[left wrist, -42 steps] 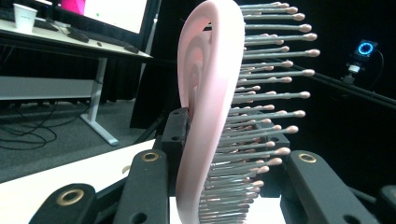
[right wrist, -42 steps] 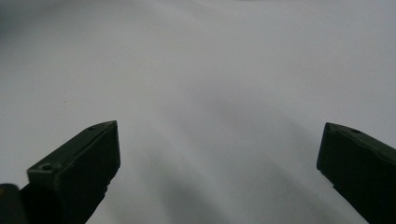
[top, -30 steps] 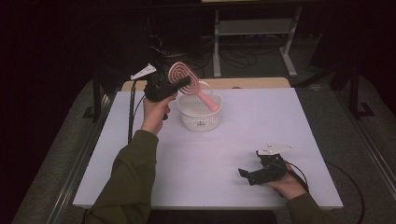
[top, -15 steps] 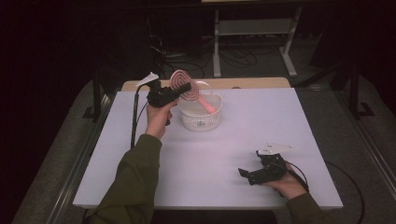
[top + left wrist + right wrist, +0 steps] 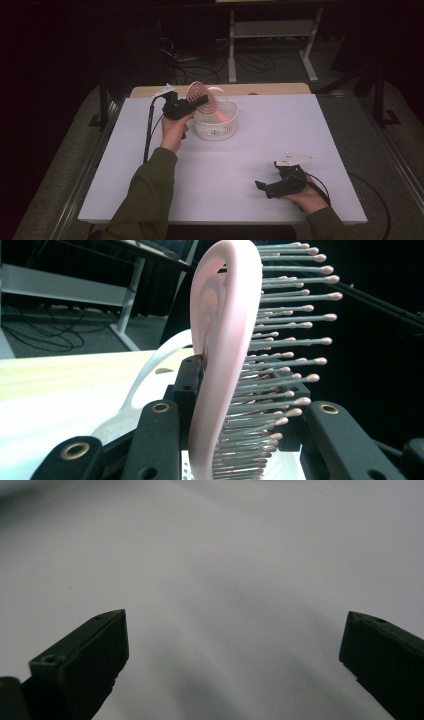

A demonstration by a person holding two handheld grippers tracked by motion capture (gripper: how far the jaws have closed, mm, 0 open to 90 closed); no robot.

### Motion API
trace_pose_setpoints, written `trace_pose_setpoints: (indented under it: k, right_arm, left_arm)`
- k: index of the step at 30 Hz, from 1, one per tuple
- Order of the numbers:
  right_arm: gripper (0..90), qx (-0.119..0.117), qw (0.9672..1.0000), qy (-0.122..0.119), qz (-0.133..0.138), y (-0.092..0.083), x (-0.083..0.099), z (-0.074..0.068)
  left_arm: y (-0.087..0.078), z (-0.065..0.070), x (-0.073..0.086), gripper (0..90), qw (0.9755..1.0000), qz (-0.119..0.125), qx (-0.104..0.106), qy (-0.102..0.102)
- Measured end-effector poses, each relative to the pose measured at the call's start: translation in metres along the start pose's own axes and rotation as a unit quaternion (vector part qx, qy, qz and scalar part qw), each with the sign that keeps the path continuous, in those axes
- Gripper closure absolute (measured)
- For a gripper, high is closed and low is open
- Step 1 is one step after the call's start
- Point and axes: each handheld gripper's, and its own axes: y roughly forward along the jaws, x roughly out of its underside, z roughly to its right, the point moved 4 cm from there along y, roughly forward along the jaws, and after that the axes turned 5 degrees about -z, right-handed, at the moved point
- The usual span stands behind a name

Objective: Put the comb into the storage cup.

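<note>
Upper centre of the high view, the left claw (image 5: 200, 101) grips a pink bristled plastic hairbrush (image 5: 202, 94) over a white mesh basket (image 5: 216, 129); lower right, the right claw (image 5: 264, 187) rests wide open on the white worktop (image 5: 310, 130).

The high view looks forward and down over the white table (image 5: 300, 130). The left gripper view sits very near a pink hairbrush (image 5: 225, 355) — also seen from above (image 5: 202, 95). The right gripper view faces the tabletop (image 5: 225, 555) closely — shared with the high view.

Pink hairbrush (image 5: 220, 365), white latticed basket (image 5: 215, 127), pale lilac table (image 5: 260, 145).
</note>
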Motion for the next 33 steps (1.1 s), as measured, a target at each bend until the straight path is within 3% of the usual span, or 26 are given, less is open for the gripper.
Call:
trace_pose_setpoints:
  k: [15, 21, 33]
  right_arm:
    - [0.0, -0.002, 1.0000, -0.004, -0.002, 0.001, 0.000, -0.001]
    - [0.0, -0.001, 1.0000, -0.006, -0.003, 0.001, 0.000, -0.001]
    - [0.0, -0.003, 1.0000, -0.005, -0.005, 0.002, 0.000, -0.002]
  left_arm:
    - [0.002, -0.001, 0.008, 63.6, 0.9999, -0.011, -0.004, 0.004]
    - [0.000, -0.005, 0.009, 62.1, 0.9997, -0.013, -0.019, 0.009]
    - [-0.008, -0.011, 0.010, 58.4, 0.9975, -0.025, -0.051, 0.043]
